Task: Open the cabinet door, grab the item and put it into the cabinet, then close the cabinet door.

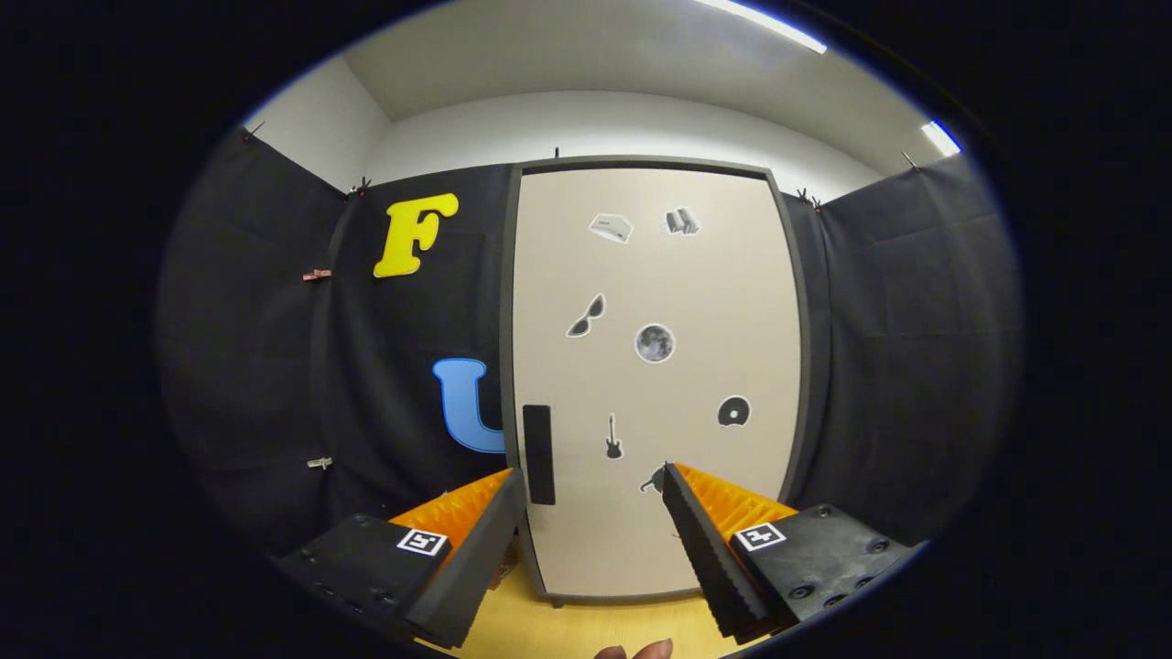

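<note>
A tall cabinet stands straight ahead with its beige door point(655, 302) shut inside a dark grey frame. Several small stickers dot the door. A black vertical handle point(538, 454) sits near the door's left edge, just beyond my left fingertip. My gripper point(593, 476) is open, fingers spread wide with nothing between them, and the lower door shows through the gap. The cabinet rests on a light wooden tabletop point(586, 627).
Black cloth booth walls point(265, 366) close in on both sides of the cabinet. A person's fingertips point(636, 652) show at the near edge of the table, below the fingers. A small object point(504, 572) sits at the cabinet's lower left corner, mostly hidden behind my left finger.
</note>
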### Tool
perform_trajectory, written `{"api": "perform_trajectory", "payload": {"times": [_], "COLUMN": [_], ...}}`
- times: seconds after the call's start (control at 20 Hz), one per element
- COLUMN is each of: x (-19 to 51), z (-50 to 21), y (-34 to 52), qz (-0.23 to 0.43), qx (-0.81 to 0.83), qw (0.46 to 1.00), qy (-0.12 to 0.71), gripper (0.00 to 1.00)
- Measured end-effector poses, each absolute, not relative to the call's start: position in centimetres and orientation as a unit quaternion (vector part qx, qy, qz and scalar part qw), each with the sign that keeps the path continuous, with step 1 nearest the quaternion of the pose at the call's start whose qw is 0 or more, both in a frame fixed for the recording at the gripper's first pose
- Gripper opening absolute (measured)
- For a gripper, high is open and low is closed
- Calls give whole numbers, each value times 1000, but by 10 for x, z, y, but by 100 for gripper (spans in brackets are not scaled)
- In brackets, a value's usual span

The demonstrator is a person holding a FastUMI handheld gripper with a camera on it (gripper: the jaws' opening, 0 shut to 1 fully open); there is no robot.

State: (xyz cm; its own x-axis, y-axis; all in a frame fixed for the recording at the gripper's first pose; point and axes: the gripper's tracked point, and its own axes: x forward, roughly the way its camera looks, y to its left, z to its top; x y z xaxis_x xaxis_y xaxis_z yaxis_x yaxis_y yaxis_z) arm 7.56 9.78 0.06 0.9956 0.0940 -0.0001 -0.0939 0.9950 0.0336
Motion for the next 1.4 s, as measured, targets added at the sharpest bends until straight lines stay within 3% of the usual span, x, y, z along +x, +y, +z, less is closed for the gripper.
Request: {"api": "perform_trajectory", "payload": {"times": [0.45,0.75,0.85,0.95,1.0,1.15,1.3,1.4], "x": [168,218,226,229,236,228,222,212], "z": [-37,-58,-59,-67,-71,-69,-70,-68], "y": [154,151,153,161,161,160,160,158], "qz": [65,36,32,40,39,39,51,63], "qx": [16,33,28,28,22,18,15,21], "qw": [998,998,999,998,998,998,997,996], "qy": [15,30,25,34,35,35,47,52], "gripper": [97,94,79,50,41,33,18,18]}}
